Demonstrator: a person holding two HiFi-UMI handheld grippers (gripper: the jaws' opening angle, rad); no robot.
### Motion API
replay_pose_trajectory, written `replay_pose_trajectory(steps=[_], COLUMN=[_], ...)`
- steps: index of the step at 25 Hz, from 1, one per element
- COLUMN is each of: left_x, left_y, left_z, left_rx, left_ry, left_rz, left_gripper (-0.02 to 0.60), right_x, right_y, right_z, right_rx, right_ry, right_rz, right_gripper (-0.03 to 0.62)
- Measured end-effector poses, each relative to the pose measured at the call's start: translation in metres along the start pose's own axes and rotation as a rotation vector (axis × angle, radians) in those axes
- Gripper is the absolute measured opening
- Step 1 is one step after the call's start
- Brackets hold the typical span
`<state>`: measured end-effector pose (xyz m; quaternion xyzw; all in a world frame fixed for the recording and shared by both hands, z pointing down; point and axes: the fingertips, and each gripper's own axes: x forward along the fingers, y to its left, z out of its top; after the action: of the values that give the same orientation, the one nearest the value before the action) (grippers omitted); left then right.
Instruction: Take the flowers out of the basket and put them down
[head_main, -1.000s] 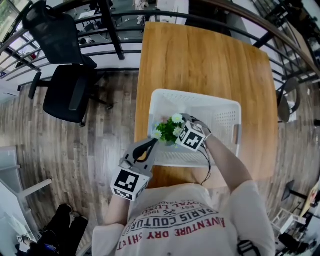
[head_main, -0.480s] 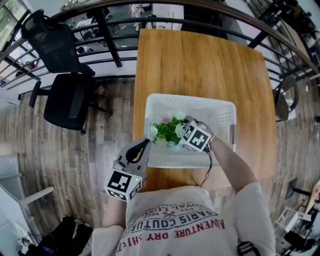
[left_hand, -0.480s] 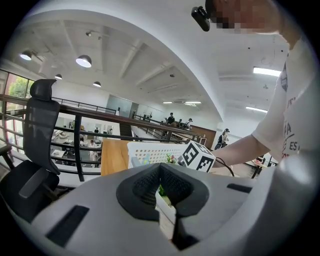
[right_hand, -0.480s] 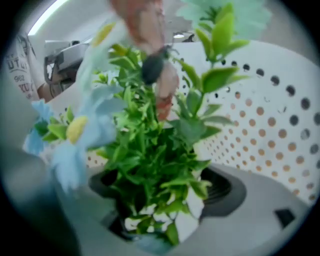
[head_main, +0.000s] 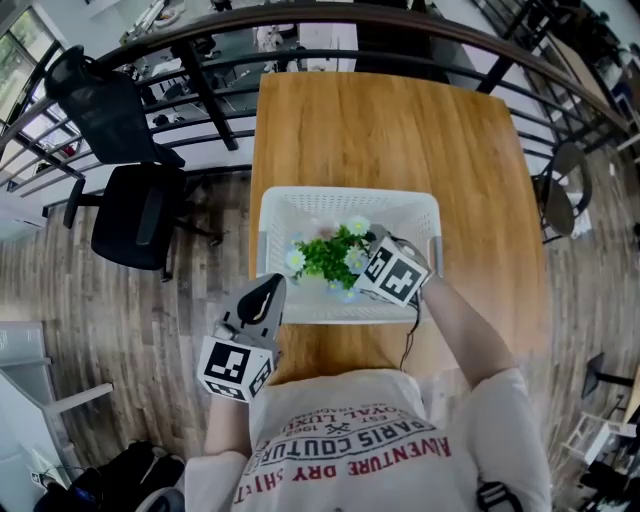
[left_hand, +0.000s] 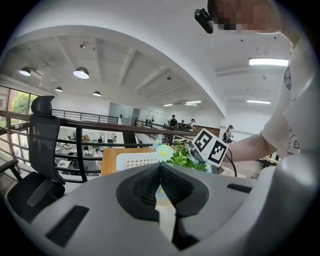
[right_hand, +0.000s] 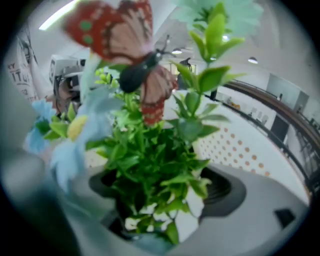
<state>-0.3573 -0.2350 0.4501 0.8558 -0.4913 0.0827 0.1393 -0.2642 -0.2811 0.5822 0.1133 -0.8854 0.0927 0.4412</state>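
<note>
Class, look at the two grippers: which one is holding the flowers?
The right gripper: its fingers are shut on the flowers at the white basket. The left gripper is shut on nothing, off the basket's near-left corner.

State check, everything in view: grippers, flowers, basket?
right gripper: shut on the flowers' stems, over the basket.
flowers: held by the right gripper, above the basket's inside, not yet put down.
left gripper: jaws together, nothing between them, beside the basket's near left corner.
basket: upright on the table, open top.
</note>
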Motion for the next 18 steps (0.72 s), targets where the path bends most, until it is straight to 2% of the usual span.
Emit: replay_pose_trajectory(steps=[7, 12, 18], left_x=[0.012, 0.037, 0.075], left_y=[-0.056, -0.115, -0.178], left_z=[0.008, 0.013, 0.02], left_rx=[0.013, 0.04, 0.042], left_ry=[-0.034, -0.046, -0.06], left_rz=[0.061, 0.018, -0.024], left_gripper=[0.025, 0.025, 0.025], right_x=[-0.085, -0.158, -0.224], right_y=[0.002, -0.013, -0.049], right_z=[-0.011, -0.039, -0.096], right_rx=[-0.014, -0.048, 0.001], right_ry=[-0.133, -0.207, -0.235], right_rz=[-0.028, -0.104, -0.188], right_gripper=[0.451, 0.451, 0.451])
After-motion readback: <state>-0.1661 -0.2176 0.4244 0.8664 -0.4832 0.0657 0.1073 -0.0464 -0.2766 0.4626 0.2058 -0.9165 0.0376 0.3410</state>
